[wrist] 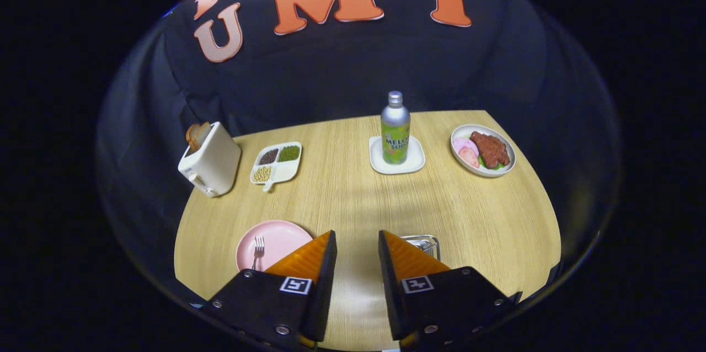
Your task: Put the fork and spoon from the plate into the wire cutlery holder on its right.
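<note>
My tongs (356,241) are parted, a clear gap of bare wood between the two fingers, nothing held, nothing touching either one. They hang above the near edge of the surface (353,203), which is light wood grain.

Pink plate (274,243) sits at the near edge, just left of my left finger, which covers part of its right rim. Fork (258,252) lies on the plate toward its left side, tines pointing to the far edge, handle toward me. Can't make out the spoon; the finger hides that part of the plate.

Wire cutlery holder (423,244) is also at the near edge, just right of my right finger, mostly hidden behind it; only the top of the wire frame shows. Can't tell what's inside. Plate and holder are apart, my fingers between them.

Far side: white toaster (210,160) at the far left corner, tilted in the fisheye, a slice of bread (196,134) sticking out of the top. Just right of it a white divided tray (277,162) with beans or grains in three of its compartments, dark, green and tan. Middle of the far edge: a silver bottle (395,128) with a green label, upright on a white square coaster (397,156). Far right corner: a white oval dish (483,150) with breaded meat, pink slices and some greens.

Everything on the far side is well apart from my tongs.
</note>
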### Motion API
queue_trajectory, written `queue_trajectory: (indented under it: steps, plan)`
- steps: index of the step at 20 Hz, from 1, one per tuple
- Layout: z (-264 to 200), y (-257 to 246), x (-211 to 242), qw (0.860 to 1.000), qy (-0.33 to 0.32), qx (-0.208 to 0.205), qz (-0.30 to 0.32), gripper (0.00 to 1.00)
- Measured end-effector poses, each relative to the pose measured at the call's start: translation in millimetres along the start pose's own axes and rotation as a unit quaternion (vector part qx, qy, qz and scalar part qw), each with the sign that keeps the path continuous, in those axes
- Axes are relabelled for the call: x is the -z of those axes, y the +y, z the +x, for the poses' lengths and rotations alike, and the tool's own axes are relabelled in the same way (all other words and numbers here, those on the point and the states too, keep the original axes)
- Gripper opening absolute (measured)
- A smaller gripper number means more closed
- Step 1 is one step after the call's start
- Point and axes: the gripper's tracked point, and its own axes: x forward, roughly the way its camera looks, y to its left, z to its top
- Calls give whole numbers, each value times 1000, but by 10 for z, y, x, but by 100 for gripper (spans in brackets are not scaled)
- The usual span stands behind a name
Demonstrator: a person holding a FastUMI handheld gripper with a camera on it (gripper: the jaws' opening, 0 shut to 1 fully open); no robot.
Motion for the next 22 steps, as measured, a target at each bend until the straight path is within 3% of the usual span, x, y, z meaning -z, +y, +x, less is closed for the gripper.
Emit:
queue_trajectory:
  steps: [4, 6, 10, 17, 22]
  plan:
    - [0, 357, -16, 998, -60, -6, -1, 75]
    - [-34, 509, -104, 995, -104, 2, -8, 85]
    - [-139, 793, -280, 986, -168, 13, -11, 90]
    - [21, 1381, 43, 988, -149, -7, -42, 92]
    - [232, 1662, 451, 993, -96, -21, -68, 92]
